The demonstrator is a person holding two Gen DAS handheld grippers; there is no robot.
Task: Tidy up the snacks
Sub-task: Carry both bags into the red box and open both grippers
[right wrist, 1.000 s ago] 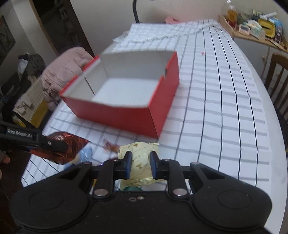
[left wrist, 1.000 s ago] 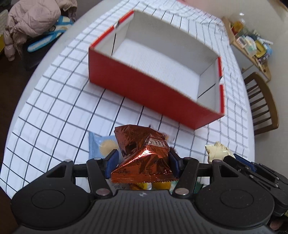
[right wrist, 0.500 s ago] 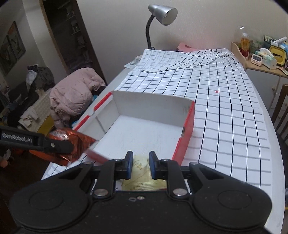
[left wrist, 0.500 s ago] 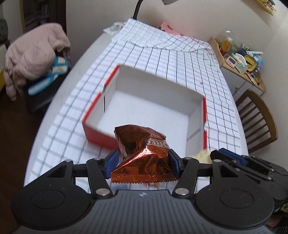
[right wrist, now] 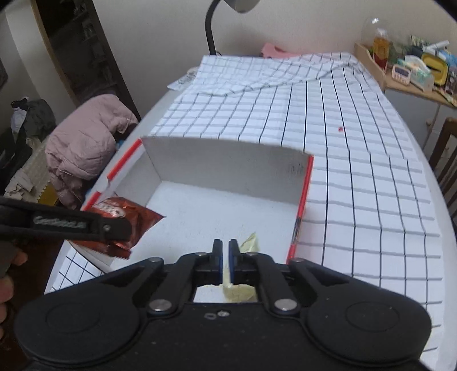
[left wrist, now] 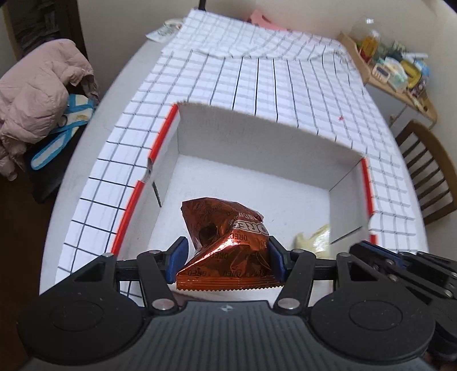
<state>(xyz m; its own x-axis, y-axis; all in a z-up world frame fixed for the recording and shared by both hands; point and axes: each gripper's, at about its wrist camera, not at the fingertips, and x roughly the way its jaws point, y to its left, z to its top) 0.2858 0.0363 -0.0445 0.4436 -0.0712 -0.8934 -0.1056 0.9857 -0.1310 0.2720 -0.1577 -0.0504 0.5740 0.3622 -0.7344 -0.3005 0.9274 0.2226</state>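
My left gripper [left wrist: 227, 256] is shut on a copper-brown Oreo packet [left wrist: 228, 242] and holds it above the near left part of the red box [left wrist: 137, 194] with the white inside. The packet also shows in the right wrist view [right wrist: 128, 219], over the box's left rim. My right gripper [right wrist: 225, 259] is shut on a thin pale yellow snack packet [right wrist: 238, 291], held over the box's near right corner. The yellow packet shows in the left wrist view [left wrist: 314, 239] too. The box floor [right wrist: 217, 211] is bare.
The box stands on a table with a white checked cloth [right wrist: 357, 171]. A desk lamp [right wrist: 211, 25] stands at the far end. A wooden chair [left wrist: 425, 177] and a cluttered shelf [left wrist: 394, 68] are on the right. A pink jacket [left wrist: 34, 94] lies on the left.
Both grippers rose from the table in front of the box and moved forward over its near wall with their packets. The other snacks on the cloth dropped out of view.
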